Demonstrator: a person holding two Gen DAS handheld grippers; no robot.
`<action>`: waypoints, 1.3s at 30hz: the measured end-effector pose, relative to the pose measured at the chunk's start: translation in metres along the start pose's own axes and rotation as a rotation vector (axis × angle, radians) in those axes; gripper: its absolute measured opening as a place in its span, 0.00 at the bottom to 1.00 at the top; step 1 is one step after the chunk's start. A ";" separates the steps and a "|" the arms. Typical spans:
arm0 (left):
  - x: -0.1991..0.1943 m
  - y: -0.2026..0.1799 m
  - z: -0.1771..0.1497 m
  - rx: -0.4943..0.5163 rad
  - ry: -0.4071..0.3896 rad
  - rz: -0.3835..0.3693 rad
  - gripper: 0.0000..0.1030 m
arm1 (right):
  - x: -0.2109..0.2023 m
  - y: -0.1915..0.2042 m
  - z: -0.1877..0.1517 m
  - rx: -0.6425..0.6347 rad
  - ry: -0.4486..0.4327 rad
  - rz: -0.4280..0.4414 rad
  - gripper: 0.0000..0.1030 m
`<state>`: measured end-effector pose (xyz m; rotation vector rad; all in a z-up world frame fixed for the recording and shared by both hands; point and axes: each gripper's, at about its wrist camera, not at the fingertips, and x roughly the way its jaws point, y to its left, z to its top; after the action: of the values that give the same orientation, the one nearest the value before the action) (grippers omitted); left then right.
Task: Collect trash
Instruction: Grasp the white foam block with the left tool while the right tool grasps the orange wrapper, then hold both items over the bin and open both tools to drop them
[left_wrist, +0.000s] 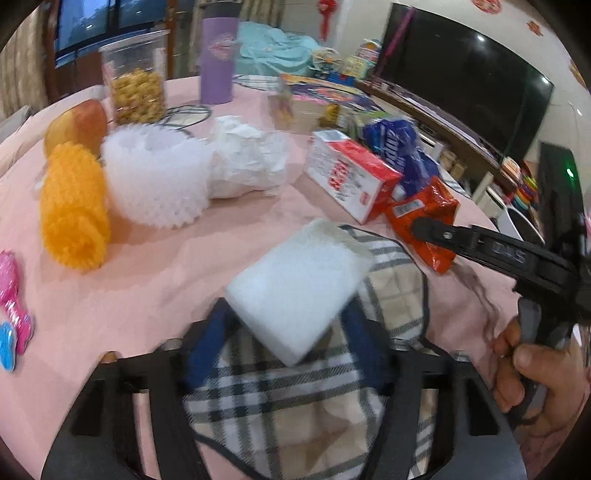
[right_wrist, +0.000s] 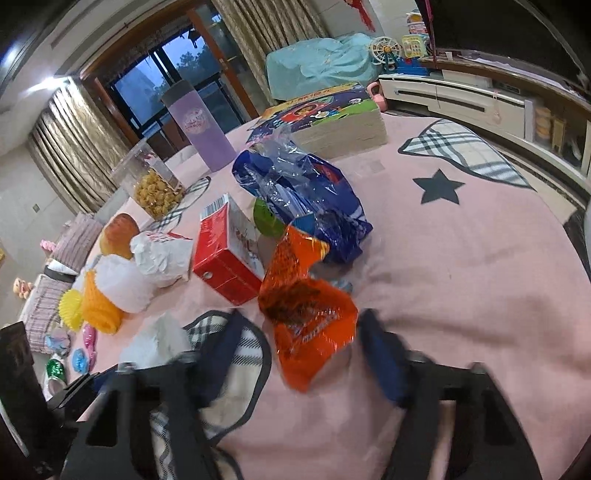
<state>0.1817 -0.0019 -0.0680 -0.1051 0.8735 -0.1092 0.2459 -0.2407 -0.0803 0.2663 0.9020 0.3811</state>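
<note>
My left gripper (left_wrist: 286, 325) is open around a white foam block (left_wrist: 295, 288); its blue fingers stand on either side, touching or nearly so. My right gripper (right_wrist: 299, 343) is open around an orange snack wrapper (right_wrist: 308, 314), which also shows in the left wrist view (left_wrist: 424, 221) beside the right gripper's black finger. More trash lies on the pink tablecloth (right_wrist: 461, 277): a red-and-white carton (right_wrist: 225, 254), a blue plastic bag (right_wrist: 306, 199), crumpled white paper (left_wrist: 247, 158), a white foam fruit net (left_wrist: 155, 181) and an orange foam net (left_wrist: 74, 214).
An apple (left_wrist: 79, 125), a clear tub of snacks (left_wrist: 136, 85), a purple bottle (left_wrist: 218, 59) and a colourful box (right_wrist: 332, 114) stand at the back. Pink and blue toys (left_wrist: 14, 325) lie at the left edge. A checked patch (left_wrist: 295, 406) lies under the left gripper.
</note>
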 end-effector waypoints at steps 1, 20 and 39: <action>0.000 -0.003 0.000 0.014 -0.005 0.010 0.56 | 0.001 -0.001 0.000 0.000 0.010 0.009 0.33; -0.019 -0.058 -0.006 0.059 -0.046 -0.099 0.51 | -0.072 -0.045 -0.029 0.057 -0.040 0.029 0.25; -0.017 -0.149 0.005 0.189 -0.051 -0.185 0.51 | -0.138 -0.101 -0.041 0.142 -0.136 -0.040 0.25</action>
<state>0.1669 -0.1464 -0.0319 -0.0117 0.7972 -0.3591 0.1567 -0.3877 -0.0458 0.3990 0.8007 0.2588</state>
